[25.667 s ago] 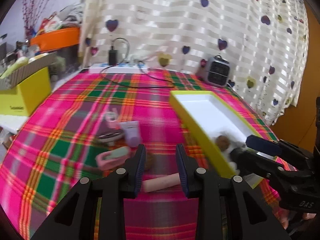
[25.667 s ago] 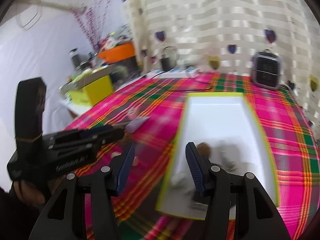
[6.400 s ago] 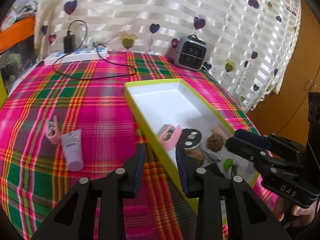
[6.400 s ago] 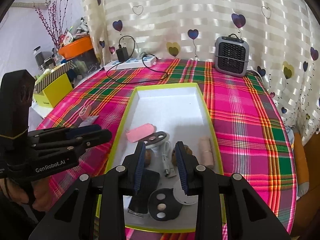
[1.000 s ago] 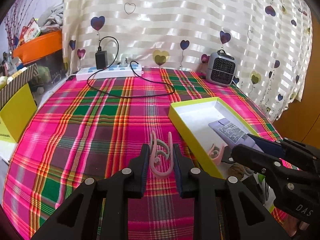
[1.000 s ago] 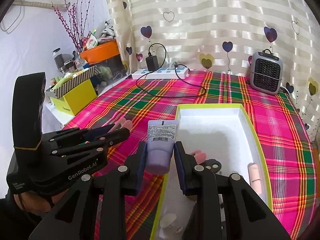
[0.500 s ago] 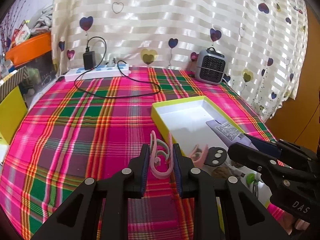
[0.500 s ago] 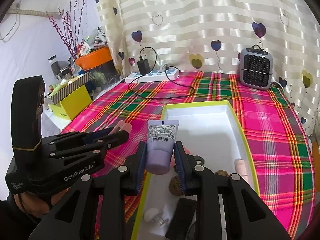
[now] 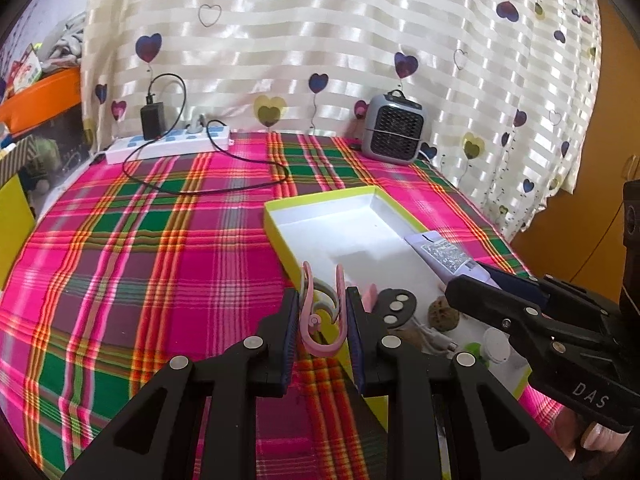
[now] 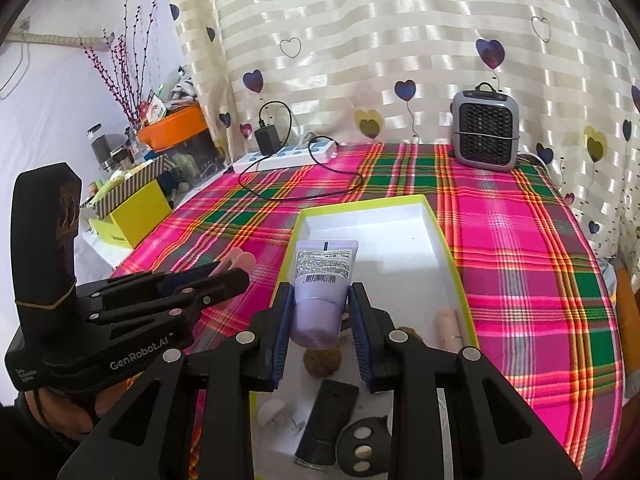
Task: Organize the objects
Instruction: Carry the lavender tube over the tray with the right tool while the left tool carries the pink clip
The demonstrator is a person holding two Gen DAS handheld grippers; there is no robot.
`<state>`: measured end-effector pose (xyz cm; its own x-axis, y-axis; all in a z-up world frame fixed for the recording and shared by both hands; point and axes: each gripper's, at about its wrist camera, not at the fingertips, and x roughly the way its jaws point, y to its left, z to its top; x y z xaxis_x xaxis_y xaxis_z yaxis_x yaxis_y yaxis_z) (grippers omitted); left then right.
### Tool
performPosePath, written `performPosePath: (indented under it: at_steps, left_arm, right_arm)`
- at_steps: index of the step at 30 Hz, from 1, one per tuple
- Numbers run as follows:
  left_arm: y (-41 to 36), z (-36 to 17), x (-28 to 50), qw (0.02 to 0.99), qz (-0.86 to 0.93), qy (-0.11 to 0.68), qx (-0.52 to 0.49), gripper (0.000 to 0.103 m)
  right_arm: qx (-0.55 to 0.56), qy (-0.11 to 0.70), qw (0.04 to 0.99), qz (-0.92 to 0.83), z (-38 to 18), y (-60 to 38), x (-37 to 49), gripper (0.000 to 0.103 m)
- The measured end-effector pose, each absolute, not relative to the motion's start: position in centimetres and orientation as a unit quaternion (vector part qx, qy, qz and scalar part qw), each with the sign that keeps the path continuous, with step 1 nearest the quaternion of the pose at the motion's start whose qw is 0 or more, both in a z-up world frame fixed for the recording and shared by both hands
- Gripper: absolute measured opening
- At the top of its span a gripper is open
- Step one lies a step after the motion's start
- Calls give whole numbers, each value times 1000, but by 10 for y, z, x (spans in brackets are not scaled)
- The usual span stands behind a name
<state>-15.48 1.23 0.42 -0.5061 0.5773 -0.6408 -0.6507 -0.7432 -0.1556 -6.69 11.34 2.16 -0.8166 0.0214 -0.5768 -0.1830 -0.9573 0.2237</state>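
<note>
Your left tool (image 9: 323, 322) is pinching a pink clip (image 9: 320, 316) upright over the tray's (image 9: 280, 228) near left wall; its pads are hiding the clip's sides. Your right tool (image 10: 323, 328) is clamping a lilac tube (image 10: 322, 292) above the tray's inside, the cap end sunk between the pads. Below it, a brown lump (image 10: 322, 362), black pieces and a beige roll (image 10: 448, 326) are lying partly covered on the plaid surface (image 9: 140, 248).

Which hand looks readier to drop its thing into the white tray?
The right. Its gripper already holds the purple tube above the tray. The left gripper holds its pink clip at the tray's near edge, partly above the plaid cloth.
</note>
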Motion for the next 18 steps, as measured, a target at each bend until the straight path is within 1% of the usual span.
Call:
performPosePath:
  at_steps: [18]
  left_arm:
    - [31, -5, -132, 382, 848, 59, -363, 21]
  right_arm:
    - [-304, 144, 68, 939, 13, 125, -44, 29]
